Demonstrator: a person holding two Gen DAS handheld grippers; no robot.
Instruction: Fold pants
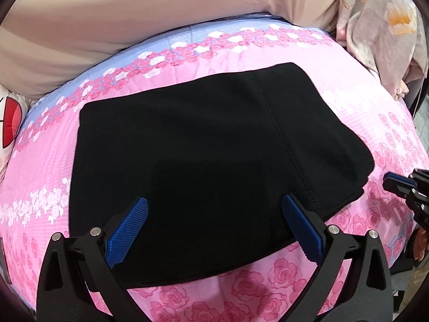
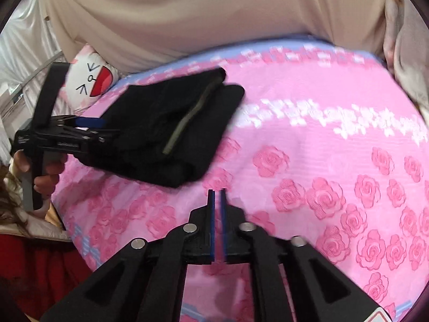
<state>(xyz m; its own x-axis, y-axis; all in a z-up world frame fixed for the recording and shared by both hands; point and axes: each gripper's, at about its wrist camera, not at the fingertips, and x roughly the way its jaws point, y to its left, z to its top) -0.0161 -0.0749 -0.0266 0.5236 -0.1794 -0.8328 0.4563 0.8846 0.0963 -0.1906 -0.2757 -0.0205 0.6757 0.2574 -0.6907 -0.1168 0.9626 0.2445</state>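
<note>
The black pants [image 1: 214, 145] lie already folded into a compact, several-layered rectangle on the bed [image 1: 396, 145], on its pink rose-patterned sheet, toward the bed's far left part as the right wrist view shows it, and well short of the near edge. From the right wrist view the bundle [image 2: 171, 131] shows stacked layers at its near end and a pale strip, perhaps a waistband lining or seam, running along the top. The cloth looks like a soft, matte knit: light, limp, with no stiffness of its own. I judge it will sag and open out if lifted by one layer only, and that the smooth sheet gives little friction, so a push may slide the whole bundle rather than crease it. The safest hold would be at a folded edge or corner, pinching all layers together, ideally at two corners of the same side so the rectangle keeps its shape. A stitched seam [image 1: 278, 139] crosses the top face; the thicker cloth there should give a firmer bite.

The left hand-held gripper [image 1: 214, 206] hovers over the near edge of the pants with its blue pads [image 1: 128, 230] spread wide, holding nothing. The right hand-held gripper [image 2: 217, 196] sits off to the right of the bundle, over bare sheet, its pads nearly together with only a thin gap and nothing between them.

Beyond the far edge of the bed is beige fabric [image 1: 134, 21], and a white plush toy with a red mouth [image 2: 88, 83] lies at the far left corner.
</note>
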